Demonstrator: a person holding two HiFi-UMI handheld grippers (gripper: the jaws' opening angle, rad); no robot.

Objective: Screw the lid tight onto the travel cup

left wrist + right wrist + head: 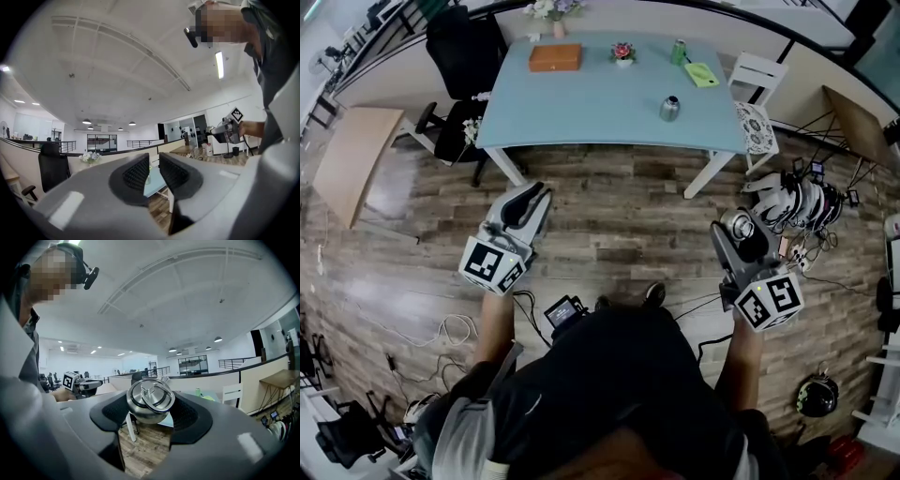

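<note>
The steel travel cup (pixel 670 108) stands without its lid on the light blue table (pixel 581 112), right of centre and far ahead of both grippers. My right gripper (pixel 733 232) is held over the wooden floor and is shut on the round steel lid (pixel 739 225). In the right gripper view the lid (pixel 150 401), with its ring handle facing the camera, is clamped between the black pads (pixel 187 416). My left gripper (pixel 534 195) hangs level over the floor in front of the table, shut with nothing between its ribbed pads (pixel 137 172).
On the table are an orange box (pixel 555 57), a small flower pot (pixel 622 53), a green can (pixel 679 52) and a green pad (pixel 701 74). A black office chair (pixel 464 56) stands at its left end, a white chair (pixel 757 103) at its right. Cables and gear (pixel 802 202) lie on the floor to the right.
</note>
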